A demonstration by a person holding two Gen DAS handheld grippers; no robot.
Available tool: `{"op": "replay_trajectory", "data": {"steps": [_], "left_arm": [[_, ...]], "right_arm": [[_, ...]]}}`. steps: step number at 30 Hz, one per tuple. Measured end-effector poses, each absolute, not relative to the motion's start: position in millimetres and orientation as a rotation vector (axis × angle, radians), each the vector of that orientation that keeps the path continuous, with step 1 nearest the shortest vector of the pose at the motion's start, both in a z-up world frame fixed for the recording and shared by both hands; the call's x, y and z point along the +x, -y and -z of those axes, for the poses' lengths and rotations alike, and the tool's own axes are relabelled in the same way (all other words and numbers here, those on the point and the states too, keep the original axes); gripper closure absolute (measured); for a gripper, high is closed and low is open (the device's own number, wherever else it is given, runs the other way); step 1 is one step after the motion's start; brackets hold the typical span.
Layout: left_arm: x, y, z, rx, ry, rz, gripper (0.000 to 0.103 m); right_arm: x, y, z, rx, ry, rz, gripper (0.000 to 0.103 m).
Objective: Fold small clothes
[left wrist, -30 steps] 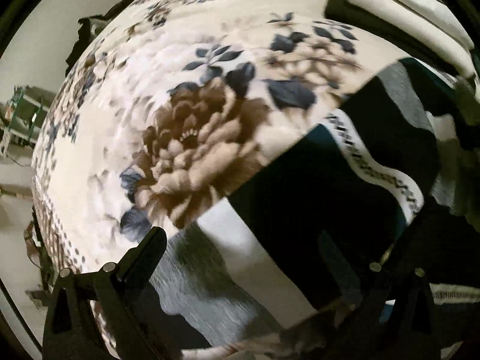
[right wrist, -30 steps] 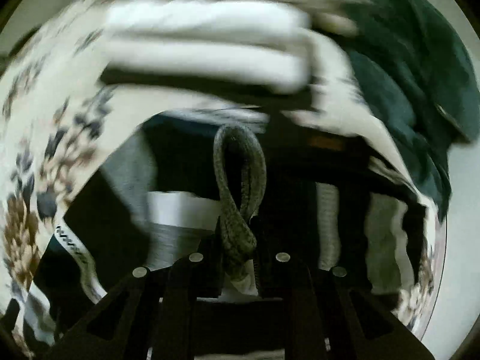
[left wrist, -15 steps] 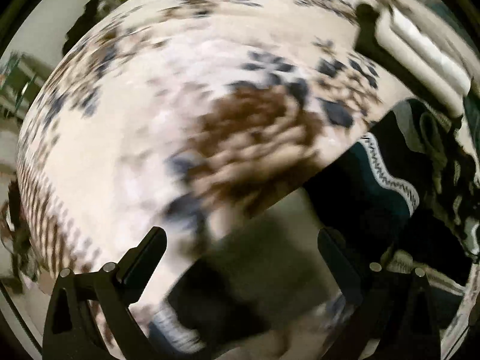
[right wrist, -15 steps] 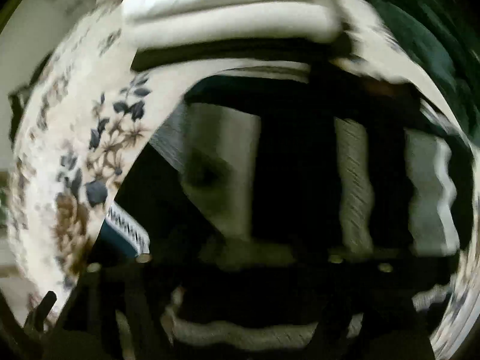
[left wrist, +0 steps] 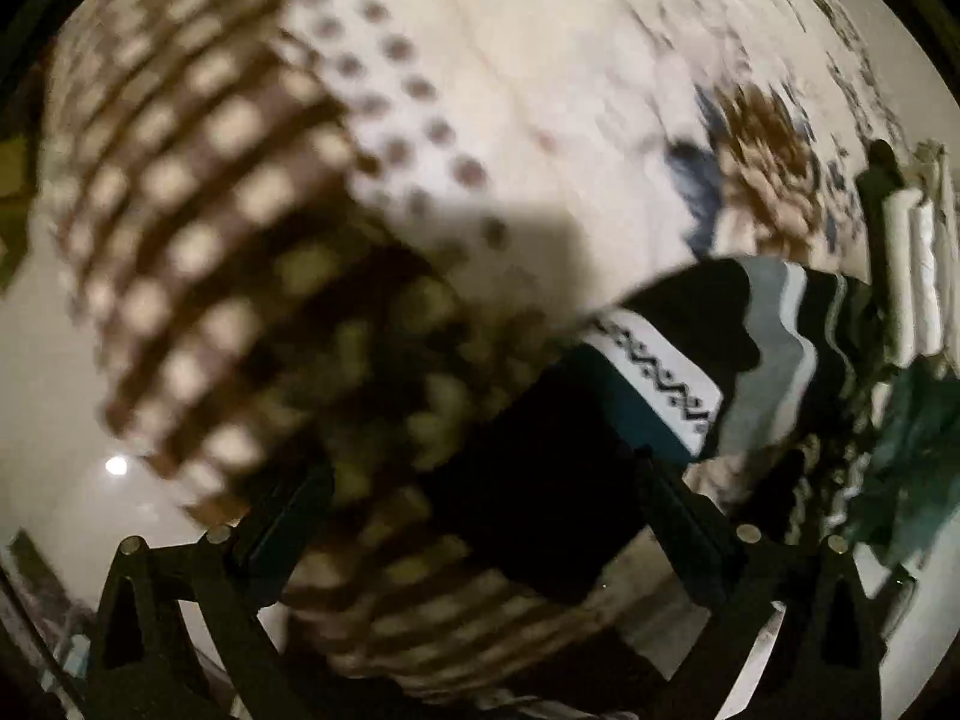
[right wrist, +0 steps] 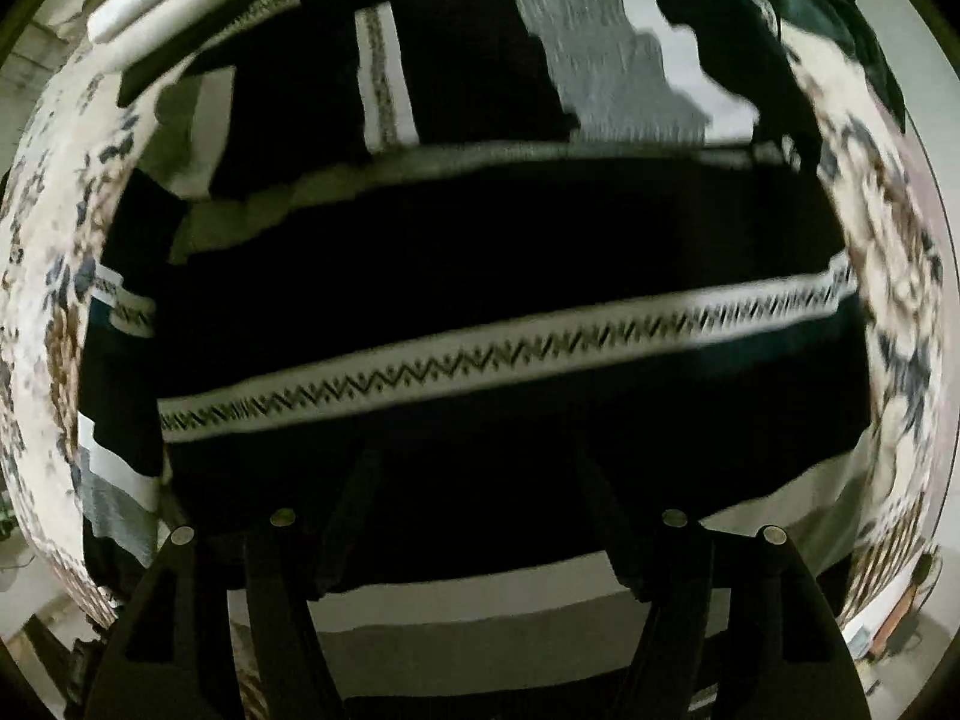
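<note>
A dark knitted sweater (right wrist: 480, 354) with white zigzag bands and grey and white patches lies spread on the floral tablecloth (right wrist: 888, 252). My right gripper (right wrist: 474, 456) points straight down over its dark body, jaws open, nothing pinched between them. In the left wrist view the sweater (left wrist: 654, 372) reaches in from the right. My left gripper (left wrist: 480, 468) hovers open over its dark end near the cloth's brown checked border (left wrist: 198, 228). That view is blurred.
A stack of folded white cloth (left wrist: 918, 276) sits beyond the sweater, also seen in the right wrist view as folded white cloth (right wrist: 156, 6). A dark green garment (right wrist: 828, 6) lies heaped next to it. The table's edge and pale floor (left wrist: 54, 396) are at left.
My right gripper let go of a grey cord loop, opened, and swung over the sweater's body. My left gripper swept from the floral middle toward the checked border, staying open.
</note>
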State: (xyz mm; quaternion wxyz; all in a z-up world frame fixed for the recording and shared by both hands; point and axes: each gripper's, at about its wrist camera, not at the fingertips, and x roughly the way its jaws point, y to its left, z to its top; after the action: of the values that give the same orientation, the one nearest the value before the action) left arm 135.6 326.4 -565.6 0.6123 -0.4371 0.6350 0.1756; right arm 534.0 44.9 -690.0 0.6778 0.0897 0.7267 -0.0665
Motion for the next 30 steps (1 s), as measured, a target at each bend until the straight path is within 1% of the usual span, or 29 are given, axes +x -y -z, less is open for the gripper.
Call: {"op": "replay_trajectory", "data": {"steps": [1,2,3,4,5,7,10,12,13,16,18,19,22,25,27,28,29,30], "left_arm": [[137.4,-325.7,570.1,-1.035,-1.466,-0.39,0.002],[136.7,-328.0,572.4,-1.087,-1.441,-0.384,0.013],[134.8,-329.2,571.7,-1.141,-1.402,-0.375,0.056],[131.3,-333.2,571.6,-1.188,-1.374,-0.373,0.078],[129.7,-339.4,571.4,-1.224,-1.362,-0.37,0.092],[125.9,-355.8,556.7,-1.254,-1.285,-0.393,0.092],[137.1,-383.7,524.7,-1.127,-1.206,-0.42,0.093],[140.4,-409.7,516.2,-1.058,-1.169,-0.455,0.09],[137.7,-421.3,520.9,-1.058,-1.164,-0.466,0.089],[116.0,-442.6,535.2,-1.178,-1.118,-0.505,0.074],[113.1,-433.7,546.8,-1.248,-1.113,-0.491,0.04],[106.8,-428.1,554.5,-1.3,-1.111,-0.475,0.038],[106.3,-402.5,584.2,-1.434,-1.124,-0.402,0.038],[118.1,-382.8,600.1,-1.401,-1.155,-0.411,0.038],[124.9,-377.2,591.3,-1.32,-1.146,-0.465,0.04],[129.6,-373.1,582.5,-1.269,-1.128,-0.495,0.048],[135.9,-368.7,572.7,-1.199,-1.126,-0.517,0.091],[143.9,-364.8,566.4,-1.146,-1.136,-0.517,0.096]], "right_arm": [[529.7,-45.7,692.1,0.197,-1.641,0.142,0.033],[525.5,-46.7,693.6,0.193,-1.649,0.132,0.033],[522.1,-47.2,693.9,0.185,-1.652,0.126,0.033],[519.3,-47.2,693.6,0.176,-1.652,0.123,0.033],[515.8,-46.3,692.1,0.167,-1.649,0.12,0.033],[509.9,-43.0,688.5,0.156,-1.64,0.117,0.033],[500.3,-33.0,681.6,0.141,-1.625,0.12,0.033],[495.2,-26.0,679.9,0.137,-1.622,0.124,0.033],[493.8,-24.6,679.7,0.138,-1.621,0.126,0.033],[481.9,-9.7,674.3,0.141,-1.62,0.133,0.033],[473.1,0.5,670.3,0.148,-1.62,0.131,0.033],[473.2,0.2,670.6,0.146,-1.621,0.131,0.033],[465.2,7.1,669.5,0.143,-1.62,0.129,0.033],[454.1,20.3,664.7,0.142,-1.608,0.135,0.033],[448.4,30.3,660.8,0.136,-1.601,0.139,0.033],[447.5,34.5,658.9,0.136,-1.598,0.142,0.033],[444.5,41.5,656.4,0.132,-1.592,0.151,0.033],[442.2,47.7,654.2,0.122,-1.586,0.162,0.033]]}}
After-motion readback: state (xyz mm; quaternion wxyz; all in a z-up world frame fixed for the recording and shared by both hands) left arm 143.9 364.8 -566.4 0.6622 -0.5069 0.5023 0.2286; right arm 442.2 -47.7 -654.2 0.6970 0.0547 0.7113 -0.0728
